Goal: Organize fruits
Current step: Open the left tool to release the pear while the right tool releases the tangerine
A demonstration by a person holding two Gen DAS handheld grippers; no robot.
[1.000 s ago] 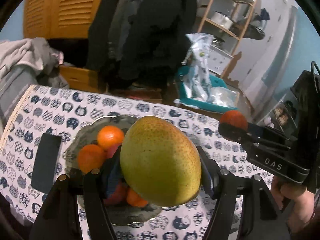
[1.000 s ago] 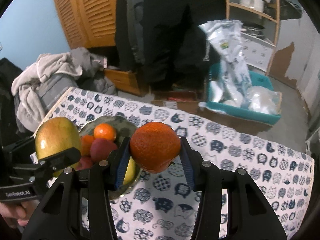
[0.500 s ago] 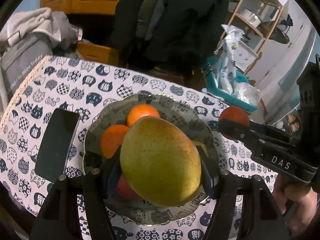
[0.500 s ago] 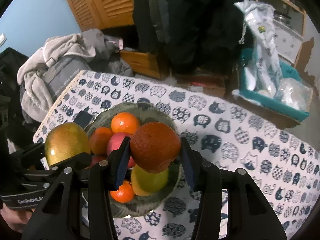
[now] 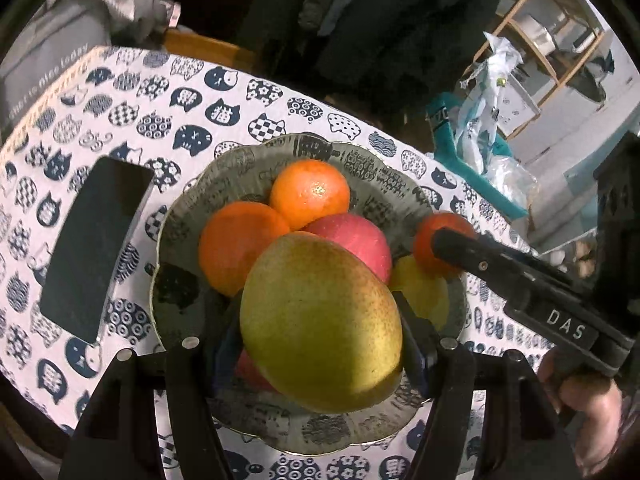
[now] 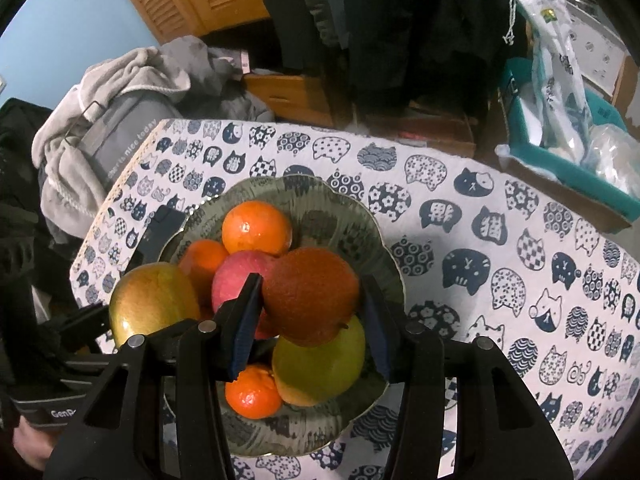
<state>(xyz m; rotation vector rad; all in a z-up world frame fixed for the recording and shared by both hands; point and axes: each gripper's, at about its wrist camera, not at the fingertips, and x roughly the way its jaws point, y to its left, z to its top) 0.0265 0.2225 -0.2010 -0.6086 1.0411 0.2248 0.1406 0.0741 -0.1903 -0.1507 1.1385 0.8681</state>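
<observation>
Left gripper (image 5: pixel 320 344) had the big yellow-green mango (image 5: pixel 320 320) clamped right over the fruit bowl (image 5: pixel 256 168), while the right gripper (image 6: pixel 310 320) was just starting to let go of its dark orange (image 6: pixel 310 294) above the pile.

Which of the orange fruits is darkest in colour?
The deep reddish orange held in the right gripper above the bowl. The oranges lying in the bowl are brighter and lighter.
</observation>
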